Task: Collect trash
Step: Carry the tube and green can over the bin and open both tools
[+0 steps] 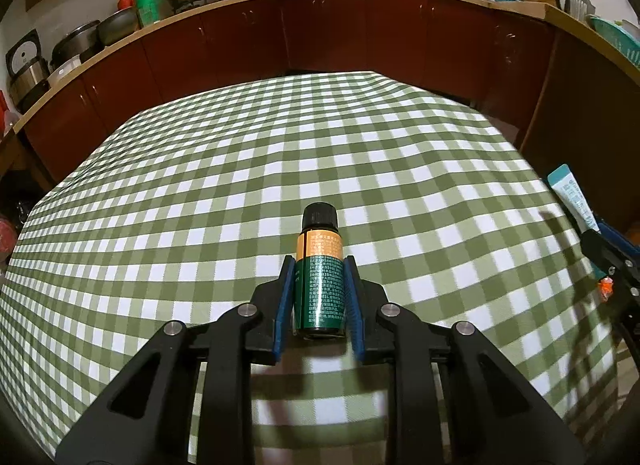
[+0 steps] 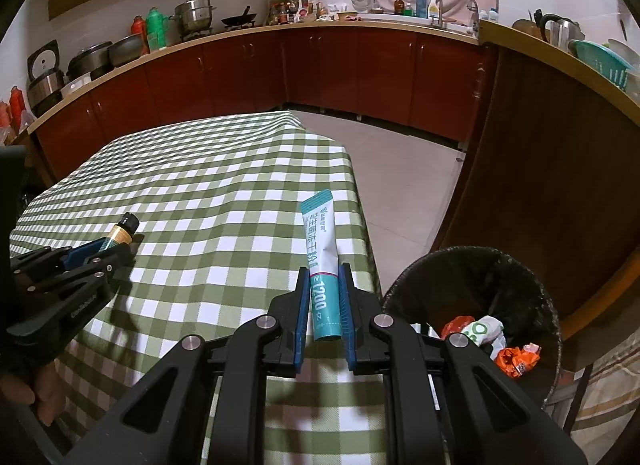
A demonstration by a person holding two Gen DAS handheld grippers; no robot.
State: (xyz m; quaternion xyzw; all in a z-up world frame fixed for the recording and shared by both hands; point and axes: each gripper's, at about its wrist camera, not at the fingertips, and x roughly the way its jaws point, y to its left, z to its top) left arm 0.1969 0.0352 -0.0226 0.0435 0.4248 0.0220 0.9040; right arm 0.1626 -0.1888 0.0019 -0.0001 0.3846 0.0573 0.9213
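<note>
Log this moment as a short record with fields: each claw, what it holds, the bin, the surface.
left claw: closed around a small green bottle with a black cap, bottle lying on the cloth
right claw: shut on a teal and white tube
bin: black, to the right of the table, crumpled wrappers inside
surface: green checked tablecloth

Dim overhead light, strong fisheye warp
</note>
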